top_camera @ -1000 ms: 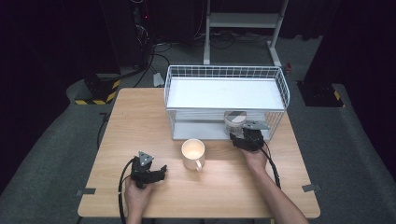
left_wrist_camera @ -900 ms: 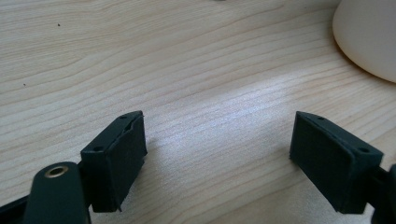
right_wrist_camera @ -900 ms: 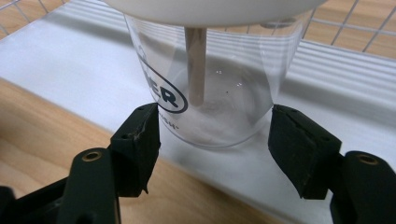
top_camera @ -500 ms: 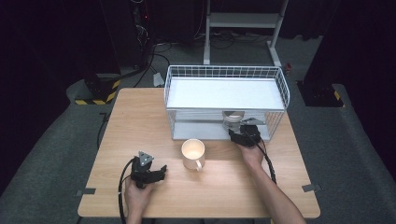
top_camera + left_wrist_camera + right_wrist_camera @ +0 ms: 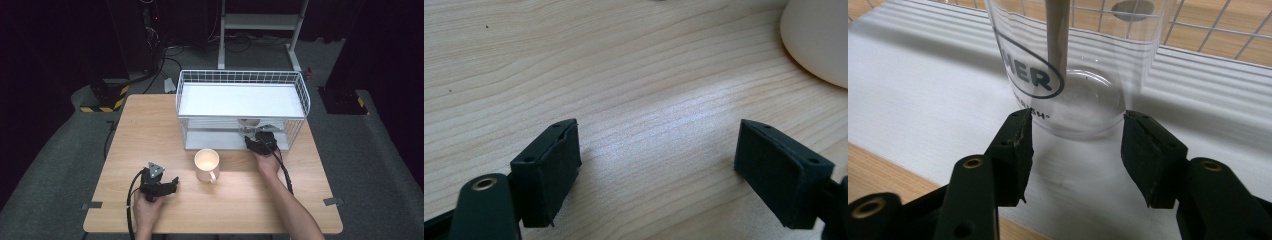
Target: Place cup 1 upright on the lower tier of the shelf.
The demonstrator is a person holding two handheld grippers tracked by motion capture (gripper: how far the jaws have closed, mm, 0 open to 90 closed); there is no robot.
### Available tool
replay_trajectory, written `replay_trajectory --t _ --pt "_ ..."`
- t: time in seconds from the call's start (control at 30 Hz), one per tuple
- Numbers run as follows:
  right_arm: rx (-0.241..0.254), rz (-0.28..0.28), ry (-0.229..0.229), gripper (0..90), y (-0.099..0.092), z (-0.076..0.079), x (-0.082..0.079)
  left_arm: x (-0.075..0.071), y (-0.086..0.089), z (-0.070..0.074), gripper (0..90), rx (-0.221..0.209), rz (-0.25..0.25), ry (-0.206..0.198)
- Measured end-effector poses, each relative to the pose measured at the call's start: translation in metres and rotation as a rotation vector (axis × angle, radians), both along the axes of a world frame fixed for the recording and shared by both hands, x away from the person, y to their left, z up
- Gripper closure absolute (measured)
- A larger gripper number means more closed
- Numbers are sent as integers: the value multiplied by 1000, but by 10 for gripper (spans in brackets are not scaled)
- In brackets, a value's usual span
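As the right gripper (image 5: 1075,135) jaws have just been closing, the glass (image 5: 1078,65) on the rack's lower shelf (image 5: 923,100) is gripped, ready for lifting; left gripper (image 5: 656,165) jaws are kept apart, empty.

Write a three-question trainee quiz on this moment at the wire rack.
1. Which thing stands between the jaws of the right gripper? A) a mug B) a glass C) a spoon
2. True or false: the left gripper holds the mug.
3. Where does the glass stand?

Key
1. B. The jaws have just been closing, and the pads now press on its base.
2. False. Its jaws are open over the bare table; the mug stands free beside it.
3. On the lower shelf of the white wire rack.
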State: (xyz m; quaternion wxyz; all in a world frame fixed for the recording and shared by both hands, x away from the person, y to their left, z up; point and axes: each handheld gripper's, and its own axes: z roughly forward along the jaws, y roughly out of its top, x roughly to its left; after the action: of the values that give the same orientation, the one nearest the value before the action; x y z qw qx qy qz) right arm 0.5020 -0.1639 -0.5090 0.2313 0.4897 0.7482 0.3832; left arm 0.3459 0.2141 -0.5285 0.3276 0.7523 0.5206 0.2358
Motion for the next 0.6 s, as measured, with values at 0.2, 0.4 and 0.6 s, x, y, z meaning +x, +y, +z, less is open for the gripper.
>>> replay_trajectory --t 0.2,0.4,0.6 --pt "-4 -5 -10 496 0 -1 2 0 0 0 187 0 0 1" --pt "-3 -18 -6 512 0 -3 3 0 0 0 187 0 0 1" --pt "2 -15 -2 455 -3 -2 2 0 0 0 187 -4 3 -1"
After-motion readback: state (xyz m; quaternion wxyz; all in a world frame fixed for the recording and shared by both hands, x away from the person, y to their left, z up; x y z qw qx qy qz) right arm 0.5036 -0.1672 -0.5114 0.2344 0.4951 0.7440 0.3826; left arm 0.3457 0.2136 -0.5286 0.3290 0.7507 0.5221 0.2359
